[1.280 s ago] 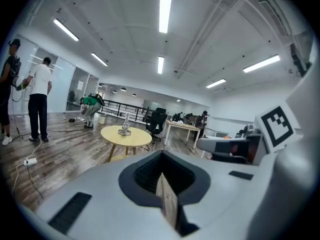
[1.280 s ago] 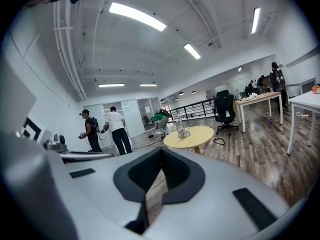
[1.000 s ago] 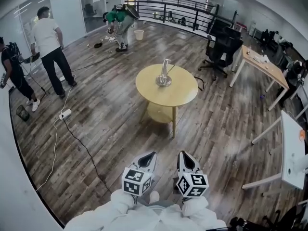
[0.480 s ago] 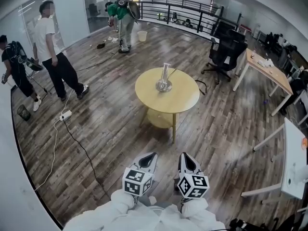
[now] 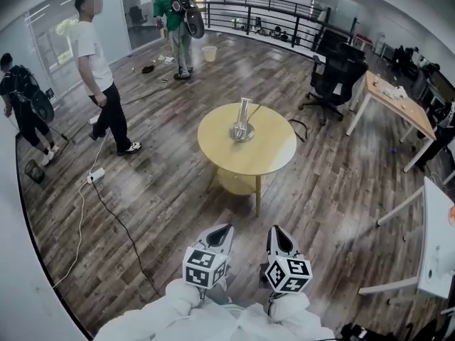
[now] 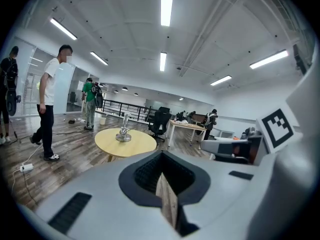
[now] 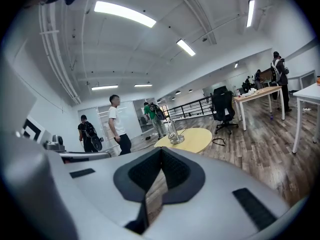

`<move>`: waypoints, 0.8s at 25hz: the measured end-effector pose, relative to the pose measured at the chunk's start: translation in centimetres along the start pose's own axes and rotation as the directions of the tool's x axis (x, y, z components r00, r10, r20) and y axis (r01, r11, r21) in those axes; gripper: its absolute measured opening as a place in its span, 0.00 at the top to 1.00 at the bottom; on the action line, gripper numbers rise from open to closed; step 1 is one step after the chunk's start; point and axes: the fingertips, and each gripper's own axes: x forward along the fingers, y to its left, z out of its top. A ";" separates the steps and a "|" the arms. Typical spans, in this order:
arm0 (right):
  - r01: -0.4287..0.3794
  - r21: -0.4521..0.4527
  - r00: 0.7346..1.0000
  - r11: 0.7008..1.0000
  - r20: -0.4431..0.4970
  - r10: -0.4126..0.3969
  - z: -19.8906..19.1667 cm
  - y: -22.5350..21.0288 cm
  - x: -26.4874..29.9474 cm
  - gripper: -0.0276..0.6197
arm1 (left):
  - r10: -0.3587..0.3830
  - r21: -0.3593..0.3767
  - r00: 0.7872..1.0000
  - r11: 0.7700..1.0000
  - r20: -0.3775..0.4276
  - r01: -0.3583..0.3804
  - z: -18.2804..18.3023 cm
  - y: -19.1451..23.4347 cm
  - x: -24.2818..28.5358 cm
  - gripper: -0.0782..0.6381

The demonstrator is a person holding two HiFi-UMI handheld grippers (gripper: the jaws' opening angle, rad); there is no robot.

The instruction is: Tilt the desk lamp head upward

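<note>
Silvery metal on the desk lamp point(image 5: 242, 121): stands on a round base near the middle of the round yellow table point(image 5: 266, 155), with a slim stem going up from it. Too small at this range to read how far the head is tilted. Seems placed mid-table so as to be reachable from any side and in no danger of going over the rim. Trails what looks like a thin cord toward the table's far edge.

Around the table, bare wooden floor point(image 5: 178, 190) on every side, so nothing blocks a straight walk in. Farther back, a black office chair point(image 5: 333, 77) beside a long desk point(image 5: 398, 101) on the right. Off to the left, a person in a white shirt point(image 5: 96, 69) by a power strip point(image 5: 96, 175) and its cable, with two more people beyond, none near the lamp.

Nearest the camera and well apart from the table: left gripper point(image 5: 220, 231) and right gripper point(image 5: 277, 234), side by side, low, both aimed at the lamp. Jaws pressed together on each, pinching nothing. Probably carried closed and level simply for the approach, since nothing graspable lies within reach.

Judged as the walk-up stage: no contact with the lamp, tilting not yet begun. Calls next for closing the gap and spreading the jaws, perhaps one gripper steadying the base while the other lifts the head.
</note>
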 end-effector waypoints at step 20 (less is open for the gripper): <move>0.024 -0.004 1.000 1.000 0.020 -0.024 5.6 -2.0 17.3 0.94 | -0.028 0.022 1.000 0.999 0.006 0.028 7.4 11.1 12.9 0.89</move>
